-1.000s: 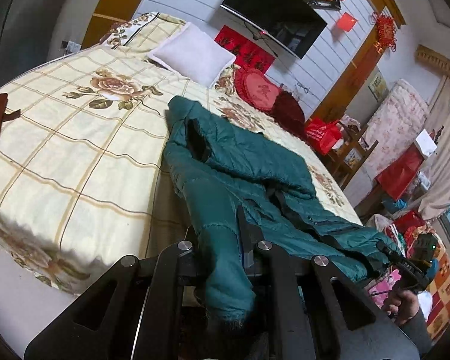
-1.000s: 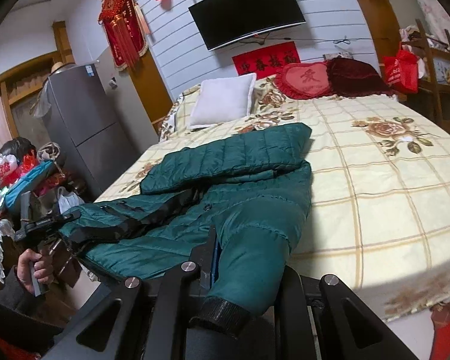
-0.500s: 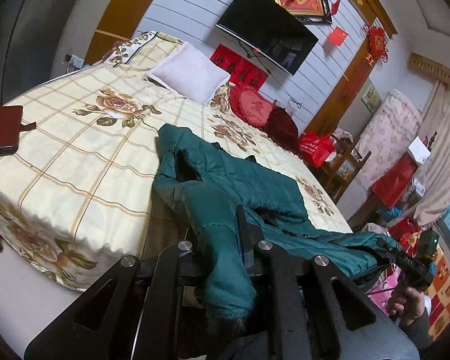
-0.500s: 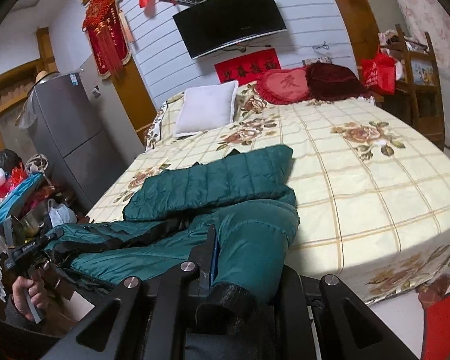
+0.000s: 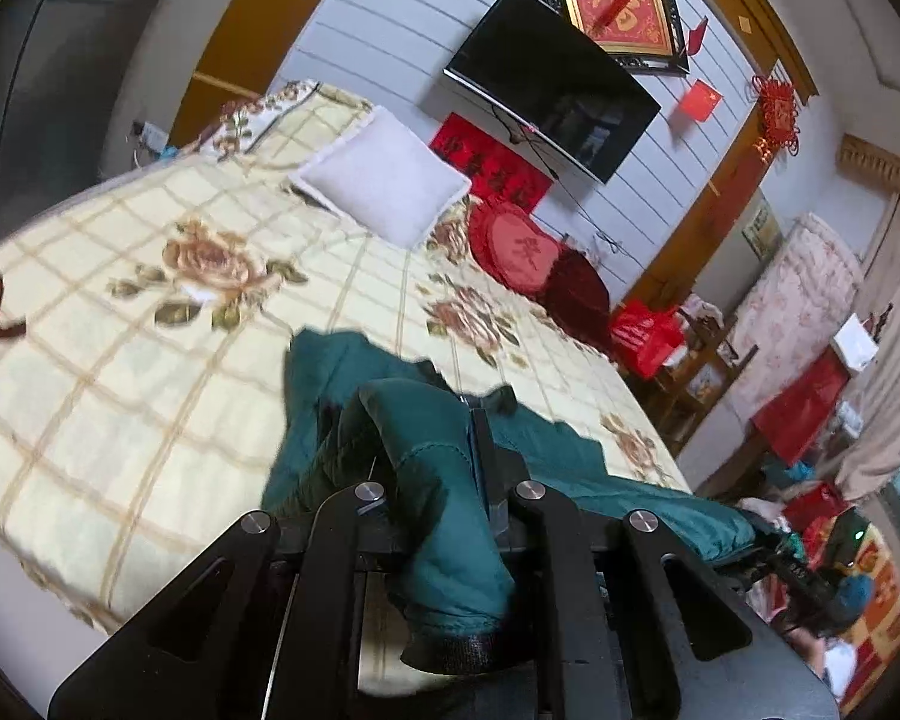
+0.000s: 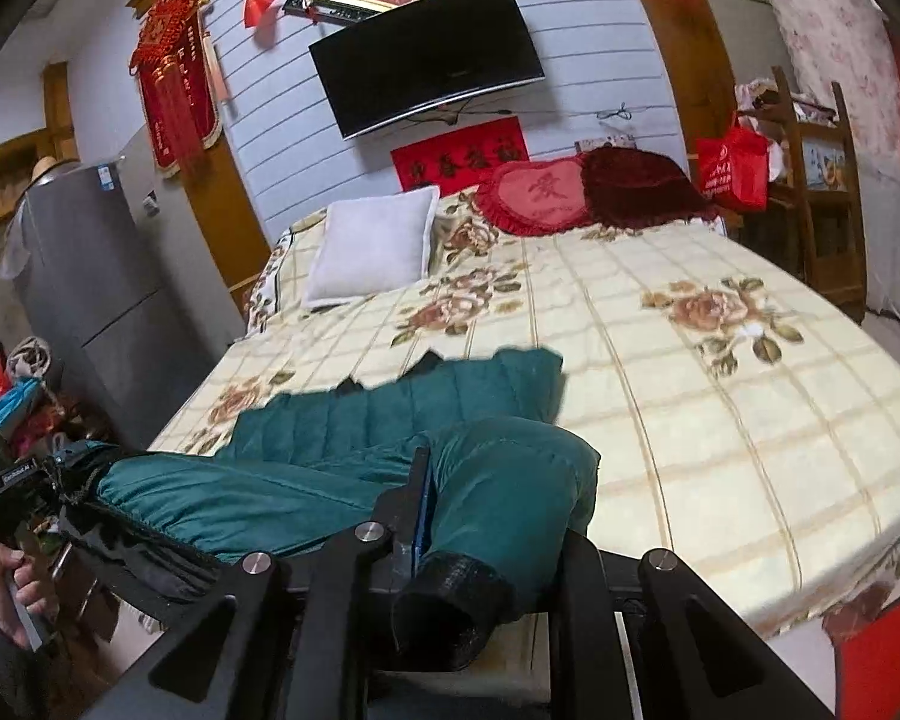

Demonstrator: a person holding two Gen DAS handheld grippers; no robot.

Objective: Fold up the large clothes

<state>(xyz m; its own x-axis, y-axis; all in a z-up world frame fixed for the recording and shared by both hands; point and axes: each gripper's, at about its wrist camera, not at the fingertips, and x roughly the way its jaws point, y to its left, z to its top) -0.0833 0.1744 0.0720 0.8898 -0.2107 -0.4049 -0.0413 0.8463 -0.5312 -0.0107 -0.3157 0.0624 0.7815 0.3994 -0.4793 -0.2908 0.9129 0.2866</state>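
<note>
I have a big green puffy coat (image 5: 426, 456) and it lies near the foot of the bed (image 5: 150, 360), with part of it hanging off the edge. My left gripper (image 5: 450, 480) is clamped on one sleeve (image 5: 450, 540). My right gripper (image 6: 426, 516) is clamped on the other sleeve (image 6: 498, 510), and its black cuff (image 6: 450, 606) hangs down right in front of the camera. In the right view I can also see my left hand (image 6: 12, 588) far to the side, holding its tool by the coat's edge.

I think I am pulling the coat toward me so I can lay it flat and fold it. To do this well, I should keep both grips tight and pull both sleeves the same way, so the coat does not twist. I should not pull too far (it could slide off the bed onto the floor).

A second ago more of the coat lay spread out on the flowery bedspread (image 6: 720, 420). Now it is bunched up closer to me, and I see more bare blanket between the coat and the white pillow (image 6: 372, 252). My grippers have also come up higher, so the TV (image 6: 432, 60) and the red heart cushion (image 6: 534, 195) show more.
</note>
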